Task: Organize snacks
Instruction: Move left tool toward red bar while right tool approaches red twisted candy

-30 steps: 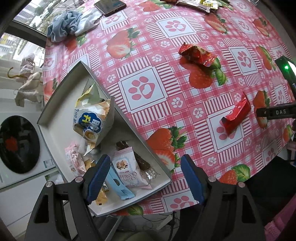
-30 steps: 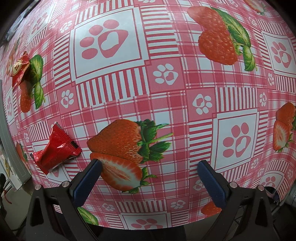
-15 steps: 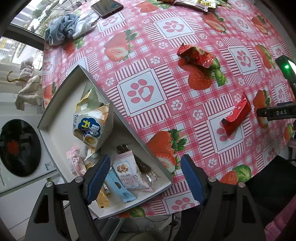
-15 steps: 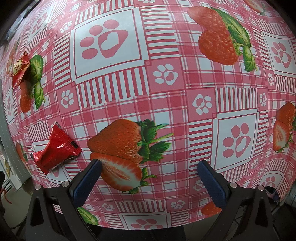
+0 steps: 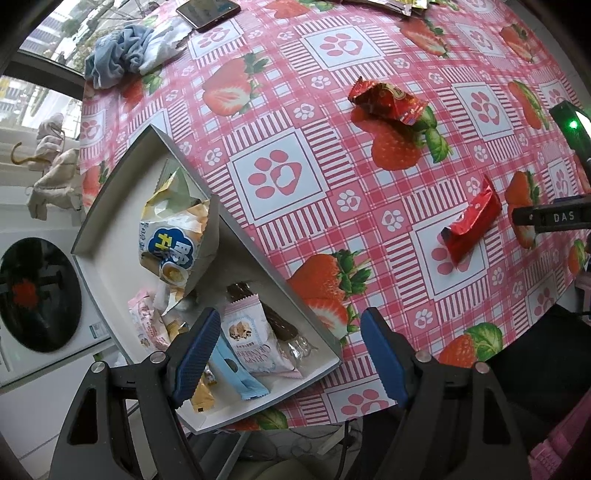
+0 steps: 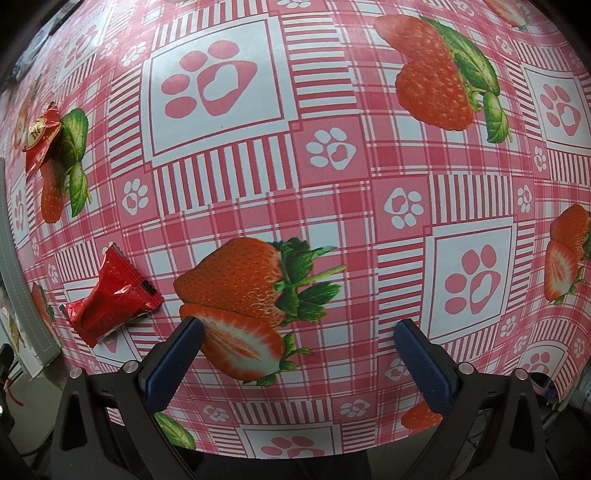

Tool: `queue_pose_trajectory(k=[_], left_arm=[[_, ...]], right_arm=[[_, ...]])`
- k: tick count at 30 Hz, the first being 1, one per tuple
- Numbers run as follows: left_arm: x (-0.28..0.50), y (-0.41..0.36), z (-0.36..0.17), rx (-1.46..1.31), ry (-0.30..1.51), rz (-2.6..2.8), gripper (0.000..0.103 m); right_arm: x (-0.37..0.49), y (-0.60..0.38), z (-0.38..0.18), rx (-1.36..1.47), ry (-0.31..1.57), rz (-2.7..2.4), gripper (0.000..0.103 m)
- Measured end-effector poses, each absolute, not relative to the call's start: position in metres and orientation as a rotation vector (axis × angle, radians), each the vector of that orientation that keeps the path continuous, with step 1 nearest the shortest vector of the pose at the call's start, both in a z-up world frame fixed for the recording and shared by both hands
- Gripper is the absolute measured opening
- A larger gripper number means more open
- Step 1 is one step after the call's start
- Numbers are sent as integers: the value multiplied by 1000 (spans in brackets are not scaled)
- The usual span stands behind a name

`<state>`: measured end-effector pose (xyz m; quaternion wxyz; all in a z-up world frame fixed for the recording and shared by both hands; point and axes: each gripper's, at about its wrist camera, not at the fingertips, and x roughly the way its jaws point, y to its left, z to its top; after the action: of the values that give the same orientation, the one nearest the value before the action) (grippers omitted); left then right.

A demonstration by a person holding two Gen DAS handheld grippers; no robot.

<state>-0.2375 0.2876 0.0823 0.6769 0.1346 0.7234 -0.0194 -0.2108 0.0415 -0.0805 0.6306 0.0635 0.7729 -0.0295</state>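
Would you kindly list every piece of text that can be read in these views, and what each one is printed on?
"DAS": white letters on the black bar at the right edge, left wrist view.
"CRISPY CRANBERR...": upside down on the white snack packet in the tray.
Blue-and-white bag: large non-Latin characters I cannot read.
Crumpled red wrapper: gold emblem too blurred.
Red snack packet: no legible text.

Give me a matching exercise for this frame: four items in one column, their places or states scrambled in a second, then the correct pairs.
Items:
1. crumpled red wrapper
2. smooth red packet
3. cranberry packet
4. phone

Places or states:
A. inside the white tray
B. far table edge, beside a blue cloth
C. on the tablecloth, nearest the right gripper
D. on a printed strawberry

Pairs: 1-D, 2-C, 3-A, 4-B
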Motion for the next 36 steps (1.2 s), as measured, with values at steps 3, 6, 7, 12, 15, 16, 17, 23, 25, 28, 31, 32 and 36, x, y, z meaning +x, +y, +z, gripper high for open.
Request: queue_pose_trajectory(k=[3, 6, 7, 12, 15, 16, 17, 23, 25, 28, 31, 32, 36], left_arm=[[-240, 285, 80, 310, 1636, -51, 81], [-243, 281, 76, 323, 1649, -66, 81], [-245, 279, 75, 329, 1652, -73, 81], [-256, 266, 63, 371, 1685, -122, 81], [-262, 255, 58, 399, 1686, -156, 81], [-263, 251, 58, 407, 1681, -165, 81], [-263, 248, 58, 413, 1675, -173, 81], [-261, 229, 62, 422, 1607, -241, 81], [-256, 227, 61, 426, 1581, -277, 81], [-253, 217, 62, 431, 1557, -322, 81], [-249, 210, 61, 427, 1543, -349, 81], [-248, 209, 60, 425, 1539, -353, 81], [-242, 200, 55, 439, 1521, -393, 81]], right_arm=[[-213, 41, -79, 143, 1755, -67, 103], [-218, 41, -76, 143, 1732, -69, 103], [-219, 41, -75, 141, 1720, -70, 103], [-234, 44, -68, 146, 1659, -83, 103], [-242, 46, -64, 137, 1615, -81, 103], [-245, 46, -63, 136, 1606, -81, 103], [-248, 47, -61, 132, 1597, -79, 103], [-261, 51, -59, 111, 1580, -64, 103], [-264, 52, -59, 104, 1579, -58, 103], [-267, 54, -62, 93, 1584, -47, 103], [-265, 56, -61, 82, 1588, -37, 103], [-265, 57, -61, 77, 1587, -33, 103], [-264, 59, -61, 68, 1586, -25, 103]])
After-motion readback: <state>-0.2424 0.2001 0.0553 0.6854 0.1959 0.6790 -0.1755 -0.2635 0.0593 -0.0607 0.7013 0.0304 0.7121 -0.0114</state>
